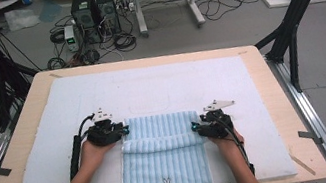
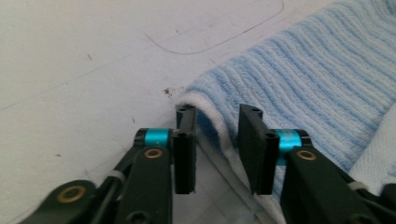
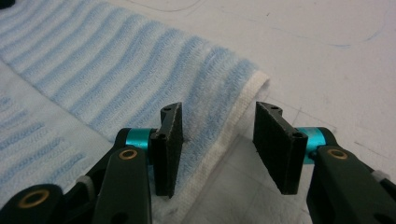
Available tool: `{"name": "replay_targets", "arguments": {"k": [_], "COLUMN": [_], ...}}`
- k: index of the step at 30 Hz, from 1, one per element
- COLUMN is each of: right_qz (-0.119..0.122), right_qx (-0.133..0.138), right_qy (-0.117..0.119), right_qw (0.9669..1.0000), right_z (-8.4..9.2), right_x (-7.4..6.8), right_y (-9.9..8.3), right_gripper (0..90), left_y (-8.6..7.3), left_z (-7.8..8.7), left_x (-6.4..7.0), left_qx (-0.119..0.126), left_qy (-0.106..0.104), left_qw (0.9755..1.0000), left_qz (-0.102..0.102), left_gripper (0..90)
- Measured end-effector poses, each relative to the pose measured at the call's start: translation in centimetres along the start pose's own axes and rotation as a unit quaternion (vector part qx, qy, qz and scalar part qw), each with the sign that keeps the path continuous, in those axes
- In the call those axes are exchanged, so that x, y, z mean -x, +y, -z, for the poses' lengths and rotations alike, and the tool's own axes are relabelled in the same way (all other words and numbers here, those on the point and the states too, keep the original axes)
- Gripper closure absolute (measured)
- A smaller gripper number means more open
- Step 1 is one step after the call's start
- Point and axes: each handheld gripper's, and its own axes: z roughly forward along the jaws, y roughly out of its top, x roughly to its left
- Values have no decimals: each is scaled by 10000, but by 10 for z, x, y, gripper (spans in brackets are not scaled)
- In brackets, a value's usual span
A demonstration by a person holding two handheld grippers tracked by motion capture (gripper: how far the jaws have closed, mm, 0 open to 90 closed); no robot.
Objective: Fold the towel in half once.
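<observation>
1. The blue striped towel point(image 1: 163, 162) lies on the white mat point(image 1: 51, 162), near edge hanging off the table, far end folded back.
2. The left gripper point(image 2: 217, 149) straddles the fold's left edge, jaws slightly apart, gripping nothing.
3. The right gripper point(image 3: 219, 144) straddles the towel's right hem, jaws wider, holding nothing.
4. Likely next: pinch both layers evenly, level with each other, before lifting.

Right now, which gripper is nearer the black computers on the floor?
Left. The left gripper sits at the towel's left edge, roughly in line with the computers; the right gripper is at its right edge.
</observation>
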Motion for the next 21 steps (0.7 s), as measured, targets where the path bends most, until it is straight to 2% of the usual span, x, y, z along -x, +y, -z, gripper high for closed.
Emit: {"name": "replay_targets", "arguments": {"k": [1,2,3,6,7,8,9,10,11,13,17,21], "right_qz": [-15,102,75,68,21,-31,-99,-110,-3,162,-133,-90], "right_qx": [-31,-60,-79,-88,-103,-122,-162,-187,-182,-197,-117,-37], "right_qy": [0,-8,15,52,26,4,97,142,151,79,189,81], "right_qw": [10000,9999,9999,9999,9999,9999,9998,9997,9997,9996,9997,9999], "right_z": [0,-1,0,0,0,1,1,1,0,-1,-3,-9], "right_x": [-1,-1,-1,1,1,1,1,0,-3,-7,2,6], "right_y": [1,2,2,2,2,3,4,4,5,7,8,15], "right_gripper": [515,515,515,541,574,653,752,790,833,846,851,851], "left_y": [0,0,0,0,0,0,1,1,1,3,10,18], "left_z": [0,-1,-1,-1,-1,-1,-1,-2,-2,-4,-6,-14], "left_x": [-1,0,0,-2,-3,-3,-2,-2,-2,-5,-12,-20], "left_qx": [-4,18,12,17,24,18,27,40,28,38,117,104], "left_qy": [-151,-141,-134,-199,-211,-206,-196,-181,-195,-227,-206,-141], "left_qw": [9999,9998,9999,9995,9994,9994,9994,9993,9994,9992,9987,9984], "left_qz": [63,110,86,234,256,261,278,309,296,341,451,539], "left_gripper": [798,843,847,853,854,854,856,856,858,859,861,861]}}
